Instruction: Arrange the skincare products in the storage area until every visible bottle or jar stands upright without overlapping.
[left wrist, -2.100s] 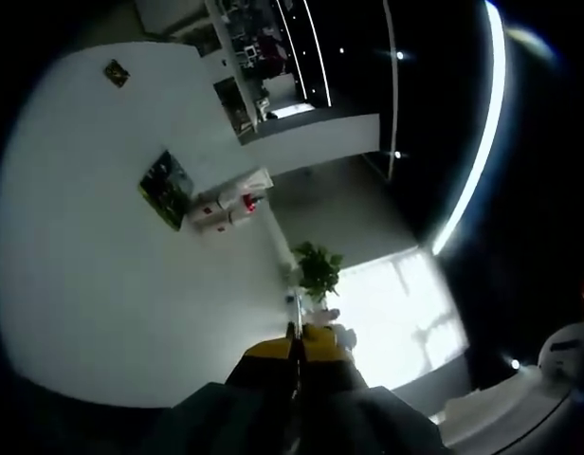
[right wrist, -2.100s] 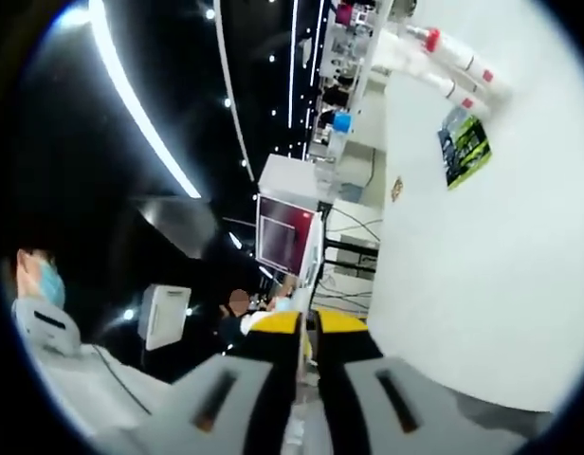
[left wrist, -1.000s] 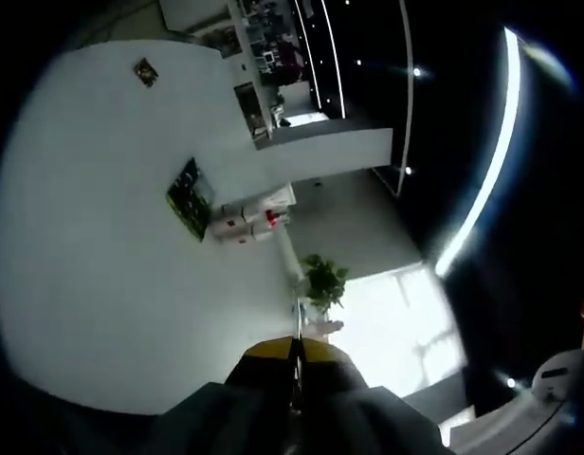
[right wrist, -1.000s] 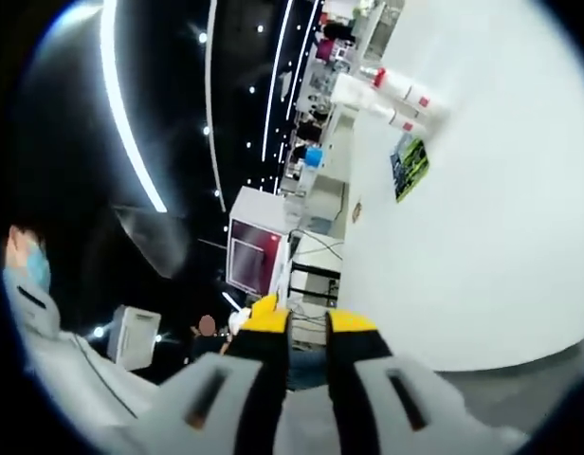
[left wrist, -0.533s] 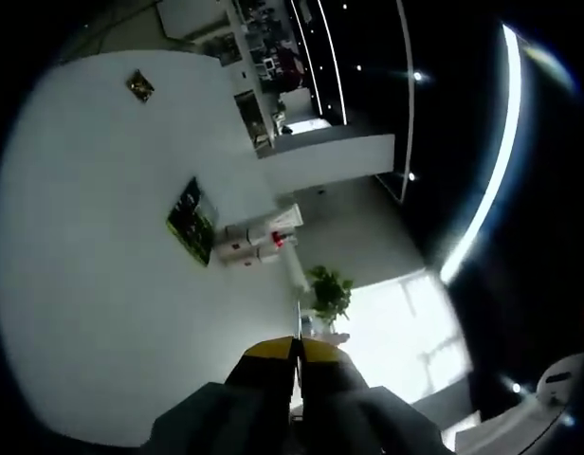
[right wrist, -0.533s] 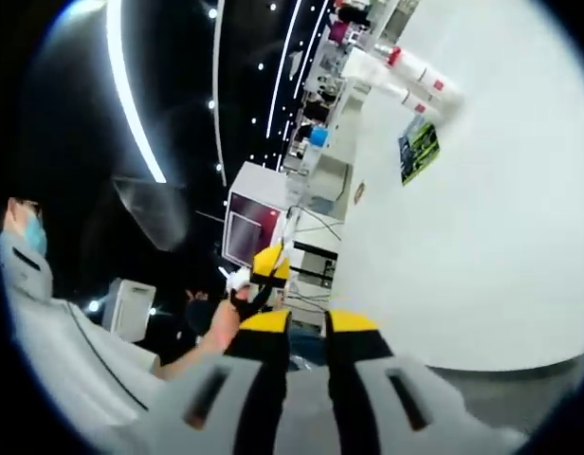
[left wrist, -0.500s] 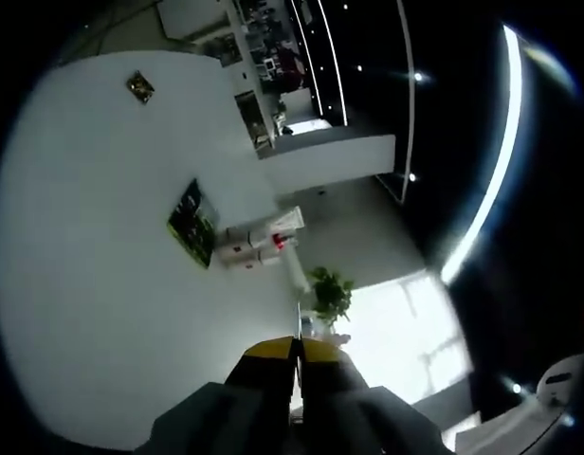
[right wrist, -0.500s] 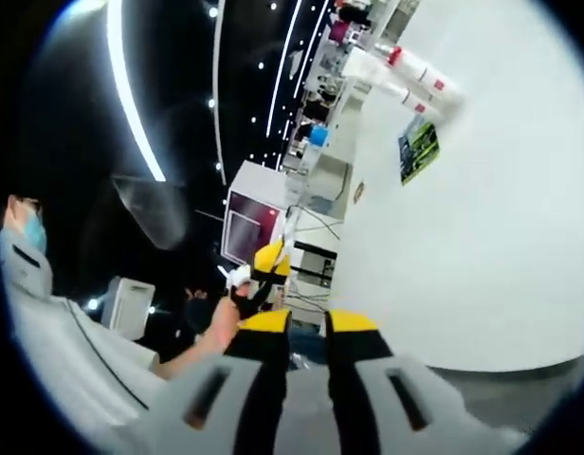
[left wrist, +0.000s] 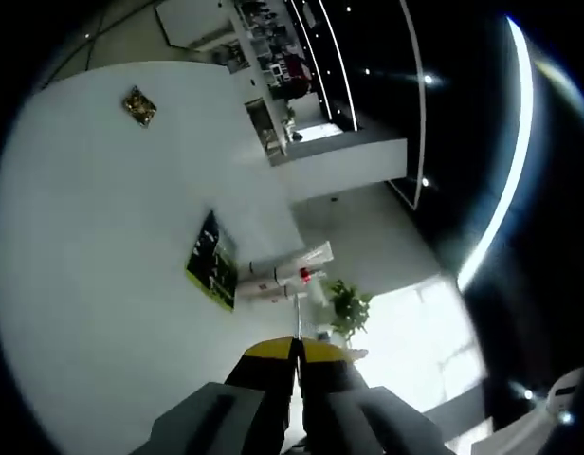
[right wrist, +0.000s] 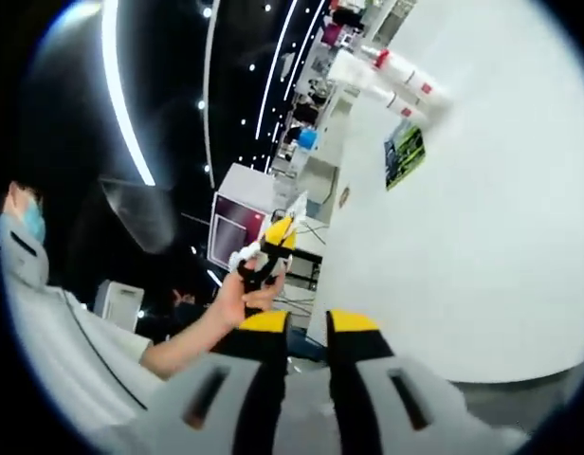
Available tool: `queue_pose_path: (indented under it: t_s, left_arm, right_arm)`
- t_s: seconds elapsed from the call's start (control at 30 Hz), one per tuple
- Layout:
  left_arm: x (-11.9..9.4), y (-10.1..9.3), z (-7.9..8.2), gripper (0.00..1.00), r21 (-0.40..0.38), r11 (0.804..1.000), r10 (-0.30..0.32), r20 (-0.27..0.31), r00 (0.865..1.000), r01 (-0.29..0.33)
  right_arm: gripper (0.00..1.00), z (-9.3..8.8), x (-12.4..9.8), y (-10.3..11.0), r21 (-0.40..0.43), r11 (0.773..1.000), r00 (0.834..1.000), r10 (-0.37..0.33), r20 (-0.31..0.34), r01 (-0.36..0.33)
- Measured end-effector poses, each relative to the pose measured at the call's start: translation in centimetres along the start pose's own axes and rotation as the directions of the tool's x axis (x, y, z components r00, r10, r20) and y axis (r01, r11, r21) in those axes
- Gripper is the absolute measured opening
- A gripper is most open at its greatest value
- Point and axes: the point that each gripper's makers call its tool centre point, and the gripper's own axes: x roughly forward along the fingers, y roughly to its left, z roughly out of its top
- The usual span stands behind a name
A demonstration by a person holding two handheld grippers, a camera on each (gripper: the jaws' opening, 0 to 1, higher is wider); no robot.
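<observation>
Two or three white bottles with red parts point(left wrist: 282, 275) are grouped at the far edge of the white table point(left wrist: 102, 237), and seem to stand on it in this rolled view. They appear again as the white bottles point(right wrist: 396, 76) in the right gripper view. My left gripper point(left wrist: 294, 349) is shut and empty, well short of them. A hand holds that left gripper point(right wrist: 270, 248) up in the air beside the table in the right gripper view. My right gripper point(right wrist: 309, 322) is open with nothing between its yellow tips, far from the bottles.
A green and black packet point(left wrist: 213, 275) lies flat on the table near the bottles, also seen as the packet point(right wrist: 403, 152). A small brown item point(left wrist: 138, 106) lies farther off. A potted plant point(left wrist: 347, 308), a red screen point(right wrist: 237, 232) and a person in white point(right wrist: 45, 322) are beyond the table.
Both views have shifted with the hands. The hand with the left gripper has come up into the right gripper view. The right jaws stand wider apart than 2.1 s ago.
</observation>
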Motion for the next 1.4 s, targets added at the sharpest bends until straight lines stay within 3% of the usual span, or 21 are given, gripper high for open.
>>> queue_pose_path:
  t_s: [0.47, 0.97, 1.4]
  left_arm:
    - [2.9, 2.9, 3.0, 0.01, 0.009, 0.998, 0.06, -0.024, 0.998, -0.06]
    - [6.1, 5.7, 6.6, 0.01, 0.046, 0.992, 0.122, -0.04, 0.992, -0.12]
    - [9.4, 7.5, 7.9, 0.01, 0.11, 0.979, 0.183, -0.091, 0.979, -0.173]
  right_arm:
    - [0.22, 3.9, 0.3, -1.4, 0.013, 0.999, 0.998, -0.032, 0.056, 0.031]
    - [0.22, 4.2, -0.7, -2.8, 0.032, 0.997, 0.995, -0.07, 0.067, 0.068]
    - [0.22, 4.3, -1.4, -3.7, 0.053, 0.994, 0.992, -0.104, 0.076, 0.1]
